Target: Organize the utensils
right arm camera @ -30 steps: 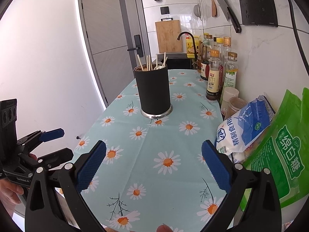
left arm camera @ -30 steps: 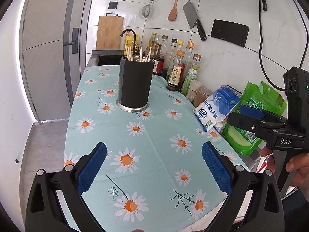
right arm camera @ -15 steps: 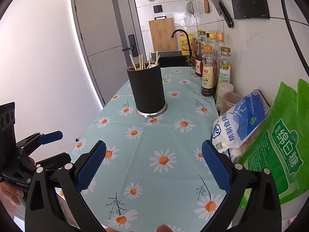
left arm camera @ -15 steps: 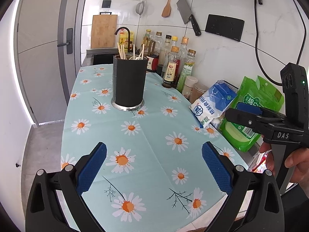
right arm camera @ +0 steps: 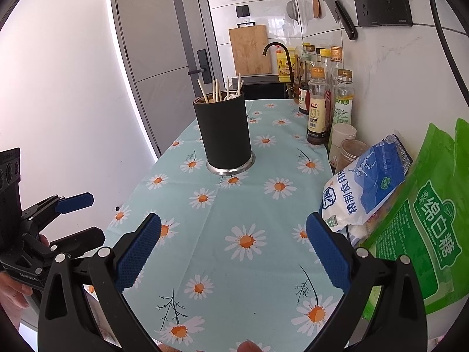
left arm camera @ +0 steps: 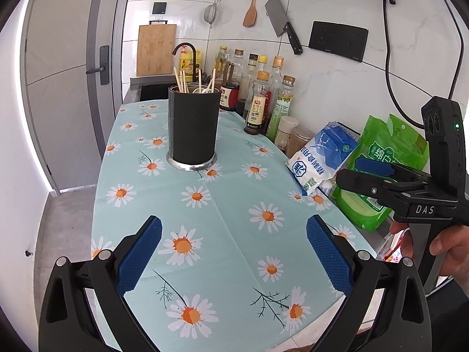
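change: both grippers have drifted closer to the black utensil holder (left arm camera: 193, 130) over the last second, nothing grabbed | left gripper (left arm camera: 234, 256) wide open, empty | right gripper (right arm camera: 233, 255) same, wide open, empty | holder upright mid-tablecloth (left arm camera: 234, 205), chopsticks (left arm camera: 183, 79) and a spoon already inside | guessing it's wrapping up or lining up on the holder

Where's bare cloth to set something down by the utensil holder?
Free: daisy cloth between the black holder and both open tools, left tool, right tool. Crowded: wall side, with bottles, salt bag and green bag.
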`<state>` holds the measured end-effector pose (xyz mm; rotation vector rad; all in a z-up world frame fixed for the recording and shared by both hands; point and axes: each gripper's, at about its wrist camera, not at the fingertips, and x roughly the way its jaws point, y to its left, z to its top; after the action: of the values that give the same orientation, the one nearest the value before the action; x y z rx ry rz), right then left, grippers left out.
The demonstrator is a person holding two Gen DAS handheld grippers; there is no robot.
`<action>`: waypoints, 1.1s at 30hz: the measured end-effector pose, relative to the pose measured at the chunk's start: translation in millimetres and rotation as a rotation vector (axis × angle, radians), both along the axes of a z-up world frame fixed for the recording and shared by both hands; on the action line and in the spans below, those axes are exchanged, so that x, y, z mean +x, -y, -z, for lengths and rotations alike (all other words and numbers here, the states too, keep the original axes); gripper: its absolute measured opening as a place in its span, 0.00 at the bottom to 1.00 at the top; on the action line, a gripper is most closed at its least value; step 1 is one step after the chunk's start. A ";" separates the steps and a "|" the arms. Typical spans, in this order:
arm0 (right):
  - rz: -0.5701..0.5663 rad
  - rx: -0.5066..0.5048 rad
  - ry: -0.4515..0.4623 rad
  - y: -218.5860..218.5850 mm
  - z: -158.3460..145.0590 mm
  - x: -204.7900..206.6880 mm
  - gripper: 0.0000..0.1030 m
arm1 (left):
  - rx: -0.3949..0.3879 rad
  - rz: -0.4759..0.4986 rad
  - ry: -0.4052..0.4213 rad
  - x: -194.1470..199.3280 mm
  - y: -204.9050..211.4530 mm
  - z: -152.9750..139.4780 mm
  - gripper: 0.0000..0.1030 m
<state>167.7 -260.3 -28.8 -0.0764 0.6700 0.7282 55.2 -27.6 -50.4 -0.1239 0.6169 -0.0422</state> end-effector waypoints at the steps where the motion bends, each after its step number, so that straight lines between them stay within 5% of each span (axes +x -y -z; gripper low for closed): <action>1: 0.000 -0.003 0.002 0.2 0.1 0.1 0.95 | -0.001 0.000 0.000 0.1 0.2 0.0 0.94; 33: 0.003 -0.010 -0.009 1.4 4.5 1.6 0.95 | 0.011 0.010 -0.025 5.1 3.3 4.2 0.94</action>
<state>169.4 -261.6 -33.3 -0.0819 0.6821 0.7230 60.3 -31.0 -54.6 -0.1108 0.6426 -0.0464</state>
